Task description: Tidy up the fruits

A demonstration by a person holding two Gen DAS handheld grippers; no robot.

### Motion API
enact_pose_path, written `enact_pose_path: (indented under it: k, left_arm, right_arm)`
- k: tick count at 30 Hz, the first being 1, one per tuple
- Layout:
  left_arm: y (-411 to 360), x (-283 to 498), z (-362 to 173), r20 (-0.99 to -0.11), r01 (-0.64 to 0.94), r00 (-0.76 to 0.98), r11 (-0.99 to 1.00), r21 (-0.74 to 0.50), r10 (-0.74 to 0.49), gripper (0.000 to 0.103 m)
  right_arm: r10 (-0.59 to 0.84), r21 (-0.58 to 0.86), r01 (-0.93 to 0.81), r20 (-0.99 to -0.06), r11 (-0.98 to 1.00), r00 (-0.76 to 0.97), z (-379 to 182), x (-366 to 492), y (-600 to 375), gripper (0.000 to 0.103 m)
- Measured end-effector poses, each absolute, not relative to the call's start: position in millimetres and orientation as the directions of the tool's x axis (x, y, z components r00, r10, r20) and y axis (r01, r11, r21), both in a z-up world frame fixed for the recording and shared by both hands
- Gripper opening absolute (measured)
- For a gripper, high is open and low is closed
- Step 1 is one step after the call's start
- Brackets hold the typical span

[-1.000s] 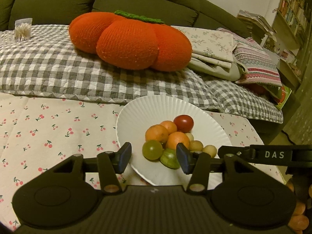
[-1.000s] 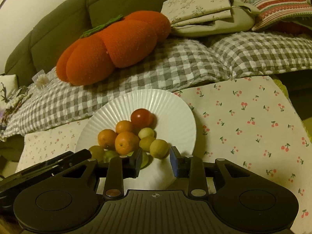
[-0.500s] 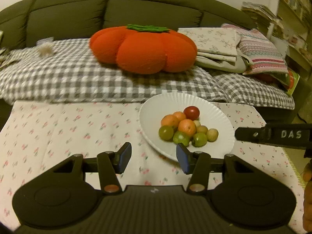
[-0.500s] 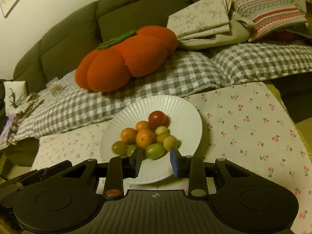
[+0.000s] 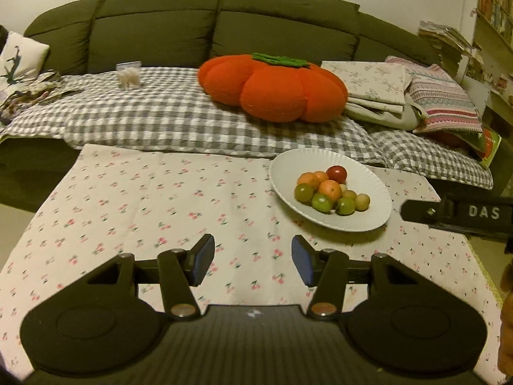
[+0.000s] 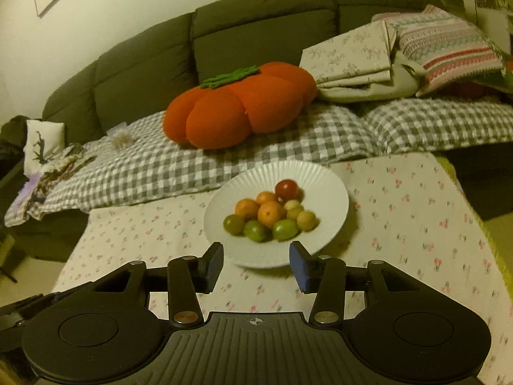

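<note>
Hovering over the cherry-print surface, the left claw is spread and empty; the right claw, just opening, is empty before the fruit plate.

Left gripper: matte black plastic body, ribbed centre panel with small white mark, round raised disc on each side. Two angled black link arms, each pinned by metal rivet at base, small screw heads at upper joints. Fingers tipped with dark blue pads.

Right gripper: same build, black ribbed panel carrying small white crosshair mark, twin discs, metal rivets, blue pads. From left view its side shows as black bar with white letters "DAS".
</note>
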State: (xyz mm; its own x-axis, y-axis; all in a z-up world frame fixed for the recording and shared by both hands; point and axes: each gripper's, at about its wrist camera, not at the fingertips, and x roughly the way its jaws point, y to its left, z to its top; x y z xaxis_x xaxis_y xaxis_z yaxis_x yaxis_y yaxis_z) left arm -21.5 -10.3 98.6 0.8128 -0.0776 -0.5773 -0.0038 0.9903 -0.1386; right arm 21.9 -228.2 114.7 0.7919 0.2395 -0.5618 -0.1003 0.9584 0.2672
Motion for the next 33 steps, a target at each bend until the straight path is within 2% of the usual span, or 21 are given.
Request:
enact_pose_path:
  k: [4, 11, 13, 16, 17, 18, 25, 28, 33]
  left_arm:
    - [0.6, -40.1, 95.5, -0.564, -0.037, 0.824, 0.99, -0.133, -0.045, 0.058]
    - [1.8, -42.7, 89.8, -0.572, -0.019, 0.818, 0.991, -0.134, -0.062, 0.061]
    - [0.4, -44.5, 90.7, -0.562, -0.001, 0.824, 0.991, -0.136, -0.076, 0.066]
    - [-2.9, -45.0, 90.3, -0.555, 0.007, 0.83, 0.995, -0.104, -0.064, 0.076]
    - [-3.3, -44.6, 89.7, -0.556, 0.007, 0.829, 0.995, -0.095, -0.059, 0.077]
    - [-3.5, -44.1, 88.9, -0.558, 0.006, 0.828, 0.996, -0.09, -0.056, 0.077]
    - [-4.8, -43.3, 86.1, -0.566, 0.005, 0.823, 0.997, -0.079, -0.049, 0.086]
    - [-5.4, -43.8, 85.6, -0.565, -0.001, 0.824, 0.998, -0.064, -0.036, 0.091]
    - [-6.3, -43.0, 83.9, -0.575, -0.012, 0.818, 0.999, -0.048, -0.017, 0.093]
  right_arm:
    - [0.22, 0.256, -0.086, -0.557, 0.963, 0.801, 114.0, 0.0, -227.1, 0.046]
    - [0.201, 0.222, -0.091, -0.545, 0.971, 0.814, 110.1, -32.4, -218.4, 0.055]
    - [0.198, 0.219, -0.09, -0.545, 0.971, 0.815, 108.1, -39.0, -218.0, 0.061]
    - [0.191, 0.21, -0.088, -0.54, 0.974, 0.82, 106.5, -45.3, -219.0, 0.079]
    - [0.184, 0.203, -0.085, -0.541, 0.976, 0.821, 105.7, -46.0, -218.6, 0.089]
    - [0.173, 0.193, -0.08, -0.54, 0.978, 0.824, 105.3, -46.5, -217.5, 0.093]
    - [0.159, 0.15, -0.089, -0.561, 0.985, 0.812, 95.9, -46.9, -207.6, 0.093]
    - [0.165, 0.165, -0.085, -0.568, 0.983, 0.807, 95.0, -47.4, -208.8, 0.097]
    - [0.154, 0.154, -0.079, -0.578, 0.985, 0.801, 93.2, -47.4, -208.6, 0.097]
